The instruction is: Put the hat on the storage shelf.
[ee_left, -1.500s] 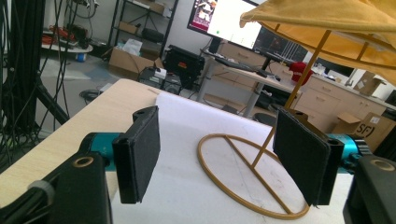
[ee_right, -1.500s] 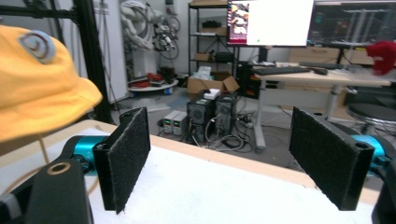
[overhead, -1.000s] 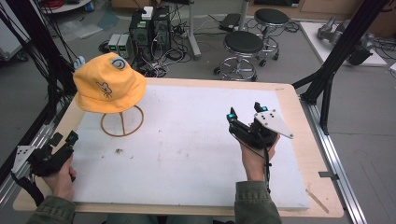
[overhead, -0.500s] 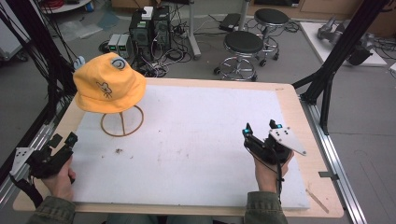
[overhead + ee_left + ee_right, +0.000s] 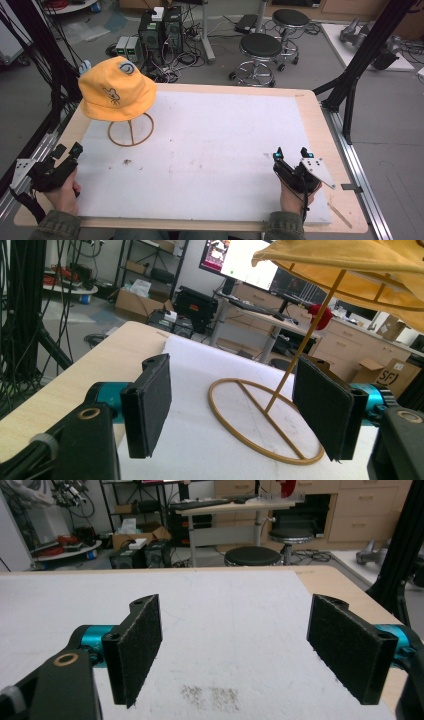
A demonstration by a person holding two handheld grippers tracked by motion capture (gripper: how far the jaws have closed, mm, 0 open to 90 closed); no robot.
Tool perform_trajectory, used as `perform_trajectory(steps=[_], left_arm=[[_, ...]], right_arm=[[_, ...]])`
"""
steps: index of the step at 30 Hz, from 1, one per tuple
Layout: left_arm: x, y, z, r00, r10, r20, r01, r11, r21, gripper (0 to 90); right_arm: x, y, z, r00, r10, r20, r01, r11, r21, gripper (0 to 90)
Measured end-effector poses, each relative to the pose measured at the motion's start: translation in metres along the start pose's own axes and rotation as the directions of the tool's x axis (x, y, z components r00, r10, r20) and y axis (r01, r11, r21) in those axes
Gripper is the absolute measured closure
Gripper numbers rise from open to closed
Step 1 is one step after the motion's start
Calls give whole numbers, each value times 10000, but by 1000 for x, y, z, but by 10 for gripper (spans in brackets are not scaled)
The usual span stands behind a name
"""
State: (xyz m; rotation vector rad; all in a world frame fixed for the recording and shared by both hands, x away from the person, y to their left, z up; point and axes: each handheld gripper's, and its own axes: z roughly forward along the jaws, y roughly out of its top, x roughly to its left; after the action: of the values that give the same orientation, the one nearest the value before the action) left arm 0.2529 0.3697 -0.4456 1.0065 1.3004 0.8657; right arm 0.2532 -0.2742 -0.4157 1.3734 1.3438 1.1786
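The high view showed the left gripper (image 5: 67, 152) resting at the table's (image 5: 310, 107) near left corner, just off the white mat (image 5: 215, 150), its jaws spread wide with nothing between them. In the left gripper view those two black pads (image 5: 150, 407) stood well apart and framed the base ring of a wire stand (image 5: 265, 420), which lay farther off and untouched. The yellow hat (image 5: 116, 90) sat on top of that stand (image 5: 131, 131) near the far left corner of the mat, its brim drooping over the thin upright wire. It looked like soft cloth, light and floppy, likely to fold and sag once lifted, and not fragile or slippery against the rough pads. The stand looked thin and light too, so a sideways tug on the hat could well tip it; a straight lift would seem safer. The brim edge nearest the person looked like the best place to pinch, since the crown would be too broad and round for the jaws. Toward the near right corner, the right gripper (image 5: 292, 156) was held low over the mat, well apart from the hat. The right gripper view showed its pads (image 5: 137, 645) wide open over bare mat, holding nothing.
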Motion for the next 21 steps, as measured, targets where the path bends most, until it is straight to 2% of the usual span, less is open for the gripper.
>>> perform_trajectory(steps=[4, 10, 21], left_arm=[[-2, 0, 0, 10000, 39, 55, -39, 10000, 16, 322], [-4, -1, -1, 9999, 51, 103, -52, 10000, 38, 322], [-4, -2, 0, 9999, -25, 146, 23, 9999, 106, 322]], right_arm=[[-1, -2, -2, 9999, 130, -2, -130, 9998, -119, 209], [0, -6, -1, 9999, -40, -96, 40, 10000, 9, 209], [-4, -8, -1, 9996, 262, -108, -261, 9996, 131, 210]])
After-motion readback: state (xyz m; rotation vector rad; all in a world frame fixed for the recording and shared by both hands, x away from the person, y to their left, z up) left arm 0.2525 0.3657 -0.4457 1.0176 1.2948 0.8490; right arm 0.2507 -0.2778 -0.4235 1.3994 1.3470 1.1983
